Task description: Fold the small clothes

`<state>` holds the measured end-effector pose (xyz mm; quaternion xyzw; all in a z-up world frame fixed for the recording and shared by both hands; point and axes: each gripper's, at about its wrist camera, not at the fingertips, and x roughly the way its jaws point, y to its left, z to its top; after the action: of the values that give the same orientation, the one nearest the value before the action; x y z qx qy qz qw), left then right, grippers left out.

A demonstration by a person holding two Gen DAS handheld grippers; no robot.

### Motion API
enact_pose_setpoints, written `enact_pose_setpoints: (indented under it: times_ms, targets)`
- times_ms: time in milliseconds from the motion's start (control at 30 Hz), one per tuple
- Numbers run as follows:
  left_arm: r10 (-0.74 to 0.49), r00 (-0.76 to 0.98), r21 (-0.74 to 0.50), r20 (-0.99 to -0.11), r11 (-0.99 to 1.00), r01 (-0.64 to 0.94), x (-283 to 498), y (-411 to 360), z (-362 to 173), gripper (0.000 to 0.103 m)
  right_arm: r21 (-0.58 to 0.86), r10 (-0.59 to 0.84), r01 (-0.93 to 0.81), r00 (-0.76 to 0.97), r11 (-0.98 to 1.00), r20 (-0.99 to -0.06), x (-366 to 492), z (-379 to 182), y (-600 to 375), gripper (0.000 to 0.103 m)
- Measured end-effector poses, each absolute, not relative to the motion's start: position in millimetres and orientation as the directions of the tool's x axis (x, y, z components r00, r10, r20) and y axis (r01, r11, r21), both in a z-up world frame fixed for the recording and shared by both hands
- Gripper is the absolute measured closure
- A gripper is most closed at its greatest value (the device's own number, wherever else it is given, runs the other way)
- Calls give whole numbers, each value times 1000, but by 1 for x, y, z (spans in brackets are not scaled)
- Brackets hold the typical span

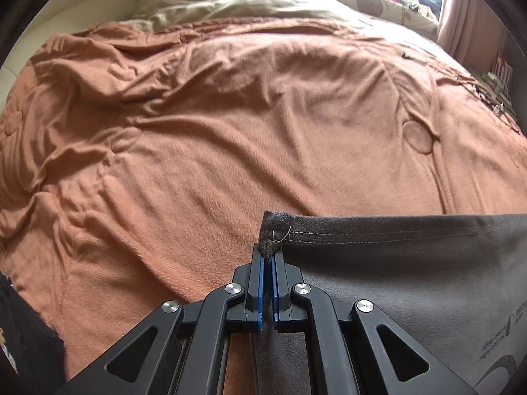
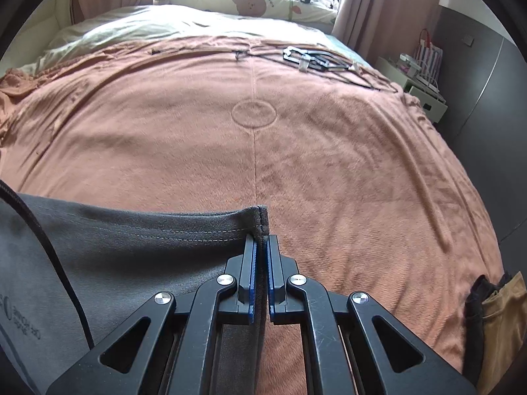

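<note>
Bed surface: an orange-brown fleece blanket fills most of both views and is wrinkled toward the left of the left wrist view. It serves as the folding surface, broad and soft enough to lay a garment flat.

Garment: a dark grey garment with a stitched hem occupies the lower right of the left wrist view and the lower left of the right wrist view. Printed lettering shows near the frame edge in each. It spans between the two tools, hem edge stretched fairly straight, probably so that it can be carried or laid down without bunching.

Left gripper: lower centre of its view, jaws narrow and pinching one hemmed corner of the garment; a tuft of cloth stands above the blue pads.

Right gripper: lower centre of its view, jaws narrow and clamped on the opposite hem corner, at the side seam. The corner grips give control of the whole edge.

Cable: a black cord crosses the garment at the lower left of the right wrist view.

Step, judged: edge held taut, ready to lay or fold over; whether the garment's body rests on the blanket cannot be told.

Risk, judged: a thin pinch at the corners may slip if pulled apart harder.
</note>
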<state>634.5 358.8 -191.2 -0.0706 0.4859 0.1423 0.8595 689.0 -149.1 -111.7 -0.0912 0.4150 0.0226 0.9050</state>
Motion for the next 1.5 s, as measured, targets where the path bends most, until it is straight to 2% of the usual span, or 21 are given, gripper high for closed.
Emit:
enact_pose_setpoints:
  times_ms: [100, 200, 233, 267, 300, 333, 367, 600, 667, 767, 900, 967, 1067, 1200, 1333, 1500]
  targets:
    - [156, 449, 11, -880, 951, -308, 638, 359, -207, 99, -151, -42, -126, 616, 980, -787, 700, -127, -145, 101]
    - [137, 463, -11, -876, 953, -303, 634, 359, -199, 94, -157, -46, -127, 618, 979, -785, 700, -121, -144, 97]
    - [123, 462, -29, -878, 951, -308, 632, 361, -197, 90, -157, -49, -120, 622, 980, -781, 700, -116, -145, 92]
    - [122, 465, -36, -877, 948, -317, 630, 363, -193, 89, -152, -47, -115, 628, 982, -777, 698, -111, -147, 78]
    - [131, 474, -36, -871, 944, -327, 626, 364, -186, 89, -139, -34, -114, 638, 984, -769, 694, -105, -150, 69]
    - [134, 484, -38, -865, 944, -328, 623, 364, -181, 89, -123, -17, -117, 650, 986, -760, 690, -97, -152, 51]
    - [130, 495, -45, -859, 944, -326, 619, 364, -175, 89, -106, 3, -125, 663, 986, -749, 684, -89, -154, 45]
    - [53, 529, -86, -847, 969, -234, 595, 342, -158, 90, -57, 121, -258, 623, 964, -773, 637, -80, -153, 47]
    - [37, 515, -88, -856, 972, -218, 591, 336, -163, 90, -36, 148, -287, 594, 957, -791, 630, -86, -155, 66]
    - [44, 477, -69, -878, 974, -217, 588, 332, -177, 90, -25, 156, -299, 566, 954, -809, 627, -94, -162, 81]
    - [48, 440, -57, -897, 973, -223, 584, 340, -198, 90, -26, 144, -299, 534, 954, -833, 627, -110, -169, 85]
    - [33, 448, -77, -893, 971, -227, 584, 345, -203, 90, -26, 136, -286, 530, 958, -837, 634, -118, -172, 95]
    - [67, 439, -35, -896, 975, -219, 587, 341, -200, 90, -43, 98, -249, 529, 967, -843, 643, -116, -170, 102]
    - [133, 457, 23, -879, 971, -238, 593, 337, -178, 90, -115, 50, -251, 568, 961, -821, 644, -99, -148, 102]
    - [69, 513, -41, -856, 979, -200, 606, 319, -154, 90, -52, 148, -314, 581, 948, -801, 647, -78, -120, 97]
    - [-16, 518, -100, -855, 986, -134, 631, 273, -152, 90, 42, 256, -382, 531, 923, -808, 658, -78, -77, 97]
